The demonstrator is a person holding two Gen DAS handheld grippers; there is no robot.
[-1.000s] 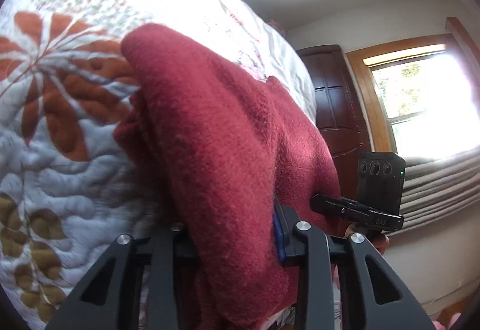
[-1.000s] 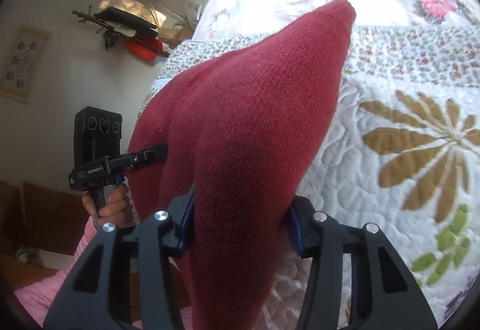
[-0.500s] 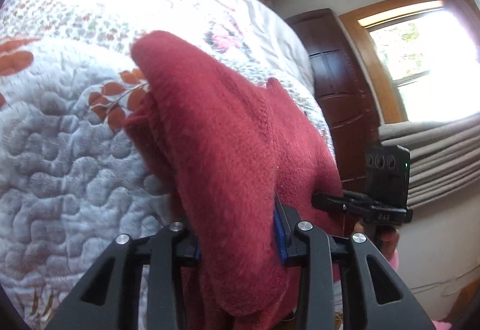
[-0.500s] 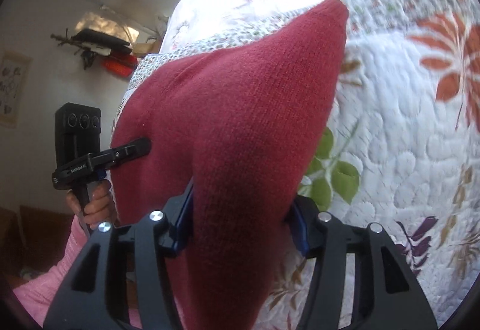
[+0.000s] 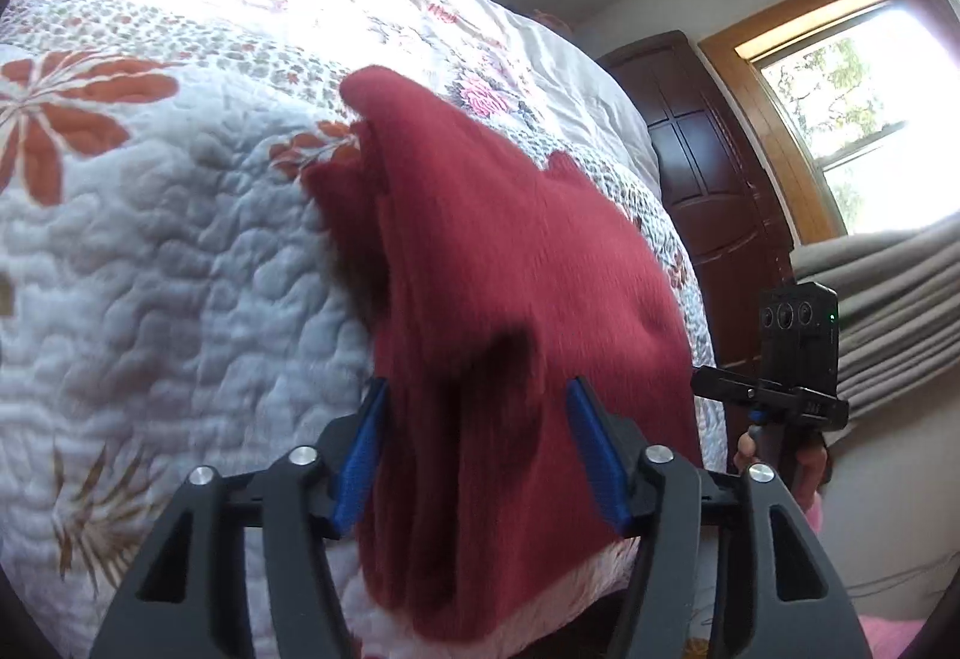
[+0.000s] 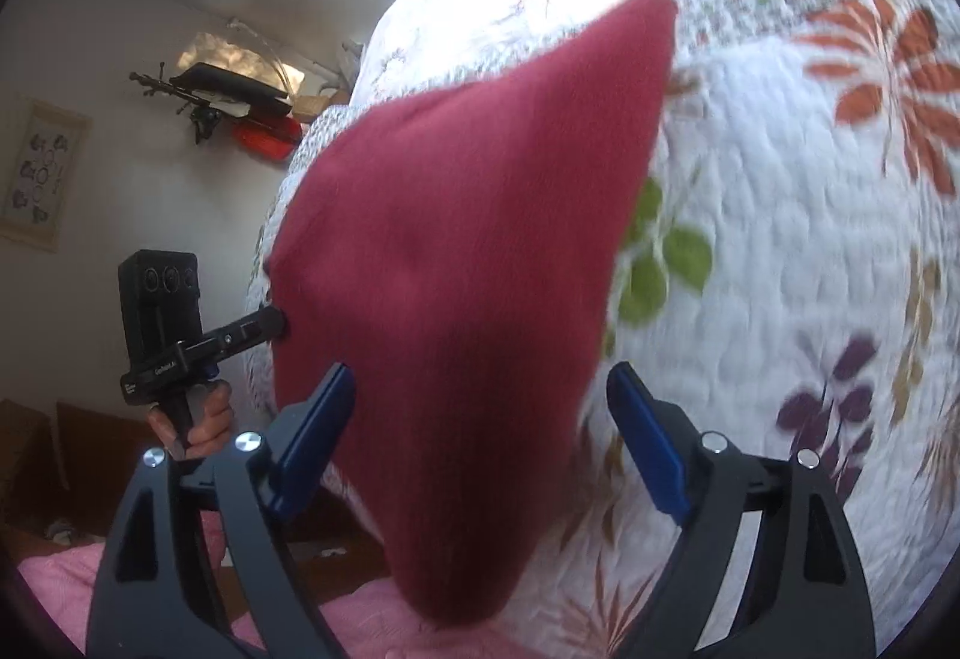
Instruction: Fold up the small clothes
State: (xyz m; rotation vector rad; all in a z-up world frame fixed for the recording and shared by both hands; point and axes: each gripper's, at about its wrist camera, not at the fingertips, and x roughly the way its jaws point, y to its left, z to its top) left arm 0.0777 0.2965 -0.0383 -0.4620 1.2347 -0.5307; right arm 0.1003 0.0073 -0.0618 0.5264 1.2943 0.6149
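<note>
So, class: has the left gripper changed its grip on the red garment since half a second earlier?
Yes. The left gripper has opened: its blue pads now stand apart from the red garment, which lies on the quilt.

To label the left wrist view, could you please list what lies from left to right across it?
Quilt → red garment → dark door → other claw in a hand → window.
</note>
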